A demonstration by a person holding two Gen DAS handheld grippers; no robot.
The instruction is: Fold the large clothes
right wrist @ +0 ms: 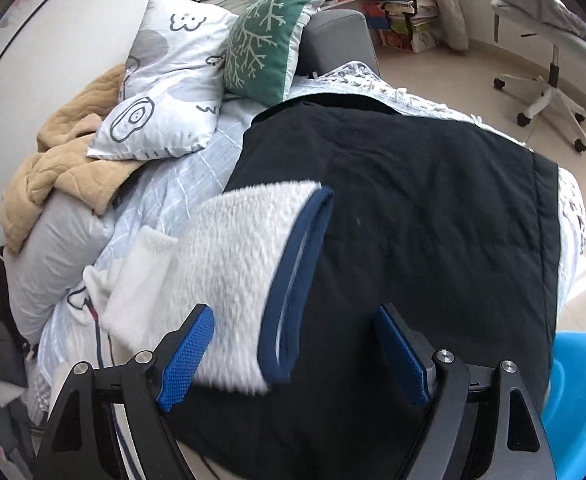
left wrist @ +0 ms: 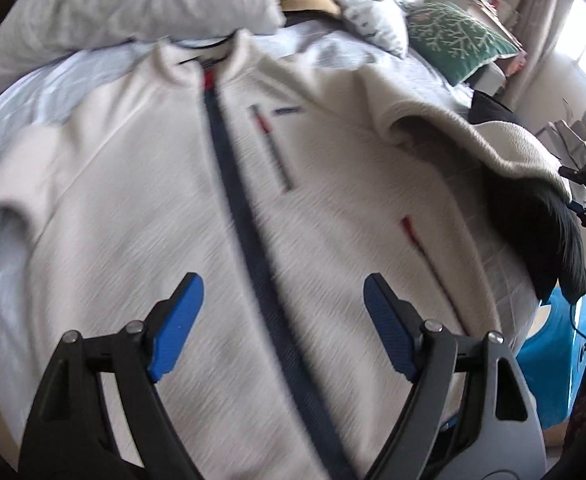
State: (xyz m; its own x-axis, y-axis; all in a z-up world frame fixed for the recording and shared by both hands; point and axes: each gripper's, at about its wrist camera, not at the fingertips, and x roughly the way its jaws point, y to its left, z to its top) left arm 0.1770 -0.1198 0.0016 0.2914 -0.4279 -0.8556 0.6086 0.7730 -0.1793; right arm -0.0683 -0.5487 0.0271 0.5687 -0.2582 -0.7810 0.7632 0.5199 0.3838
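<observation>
Both the left gripper (left wrist: 283, 322) and the right gripper (right wrist: 295, 354) hang spread and empty over the white fleece jacket (left wrist: 141, 184), its sleeve (right wrist: 229, 264) apparently folded onto dark lining beyond the right's jaws, so next comes regripping an edge; no writing is legible.

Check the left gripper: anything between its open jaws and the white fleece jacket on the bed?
Nothing visible. The left gripper hangs open directly over the white fleece jacket, its navy zipper running between the fingers in the left wrist view. The picture is blurred, so I cannot tell whether the pads touch the cloth.
</observation>
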